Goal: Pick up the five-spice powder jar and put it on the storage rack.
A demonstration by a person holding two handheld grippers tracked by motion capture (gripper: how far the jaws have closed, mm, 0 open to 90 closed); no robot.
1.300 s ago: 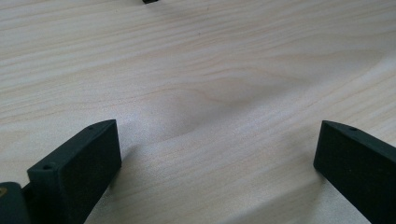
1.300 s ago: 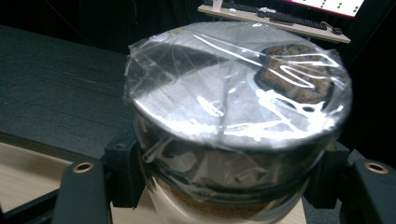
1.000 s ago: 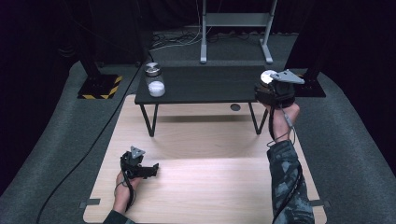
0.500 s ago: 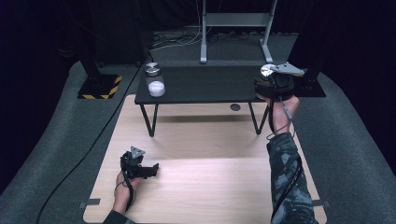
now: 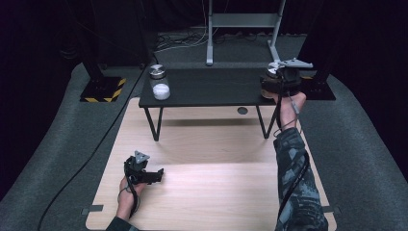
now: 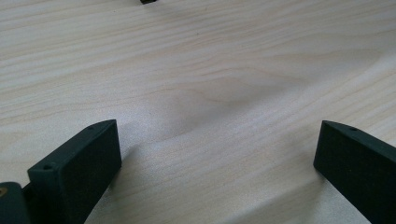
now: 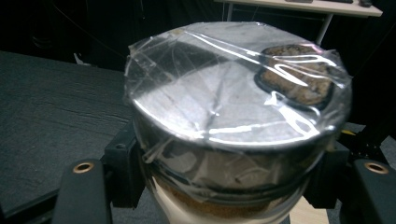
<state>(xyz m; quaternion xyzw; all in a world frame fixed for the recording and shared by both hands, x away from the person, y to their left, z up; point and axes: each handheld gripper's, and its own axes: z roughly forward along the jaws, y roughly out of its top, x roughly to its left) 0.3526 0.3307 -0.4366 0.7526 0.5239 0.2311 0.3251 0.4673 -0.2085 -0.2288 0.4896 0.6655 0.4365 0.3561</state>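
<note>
High view first: the right gripper [image 5: 278, 83] sits at the far right end of the black table [image 5: 211, 91], its jaws clamped around a jar [image 5: 270, 79] with a silvery lid, held just at the table's right edge. The person's right forearm, in a patterned sleeve [image 5: 293, 183], stretches up from the bottom to reach it. At the table's left end, well apart from that grip, stands a second jar [image 5: 159, 82] with white contents and a metal lid. Behind the table a grey metal stand [image 5: 243, 21] rises from the dark floor. Nearer the person, the left gripper [image 5: 146, 174] rests on the pale wooden board [image 5: 216, 192] with its jaws spread and nothing between them, far from both jars. Left gripper view: its two black jaws stand wide apart at the bottom corners, with bare wood grain between them; nothing is touched or blocked. Right gripper view: the jar [image 7: 233, 126] looms close, caught at its neck between the two black jaws, which press on either side below the lid. The lid [image 7: 233, 79] is shiny metal wrapped in crinkled clear tape, with a brownish patch near its far right side. The black tabletop [image 7: 51, 102] spreads out to the left behind the jar.
</note>
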